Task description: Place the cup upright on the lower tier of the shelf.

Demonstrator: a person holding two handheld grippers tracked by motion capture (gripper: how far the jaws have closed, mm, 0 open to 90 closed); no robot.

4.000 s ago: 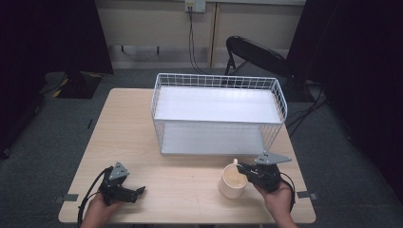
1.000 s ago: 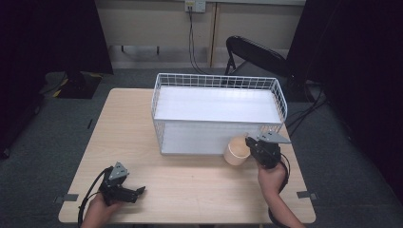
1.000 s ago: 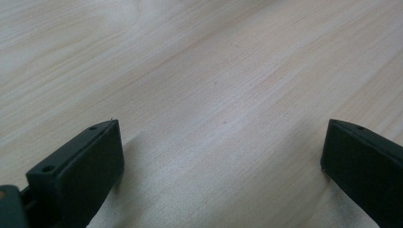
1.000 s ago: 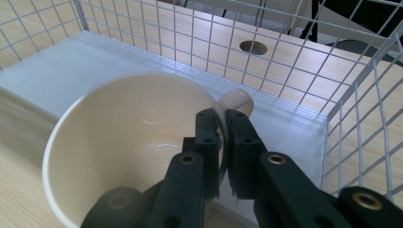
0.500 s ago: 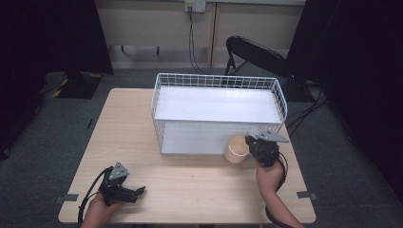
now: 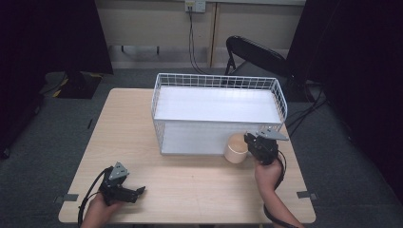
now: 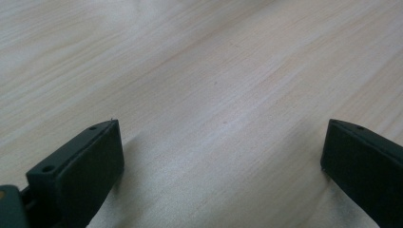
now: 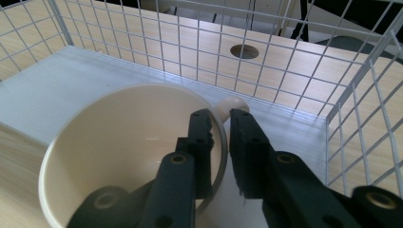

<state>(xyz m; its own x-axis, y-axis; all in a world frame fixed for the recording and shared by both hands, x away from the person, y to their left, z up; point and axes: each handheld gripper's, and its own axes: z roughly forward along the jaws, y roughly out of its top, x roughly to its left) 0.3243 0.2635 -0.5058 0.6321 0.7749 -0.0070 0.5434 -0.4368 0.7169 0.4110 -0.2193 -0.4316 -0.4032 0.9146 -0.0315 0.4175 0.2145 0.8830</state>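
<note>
Tongs first: the right gripper [image 8: 219, 142] pinches the rim of a cream cup [image 8: 119, 142], one jaw inside the wall and one outside (a knob-like handle [image 8: 233, 105] shows just past the jaws). The cup [image 6: 235, 148] sits at the open lower front of a white wire basket [image 6: 218, 80], near its right end. The left gripper [image 6: 124, 191] rests near the table's [image 6: 190, 190] front left corner, jaws wide apart, holding nothing.
</note>
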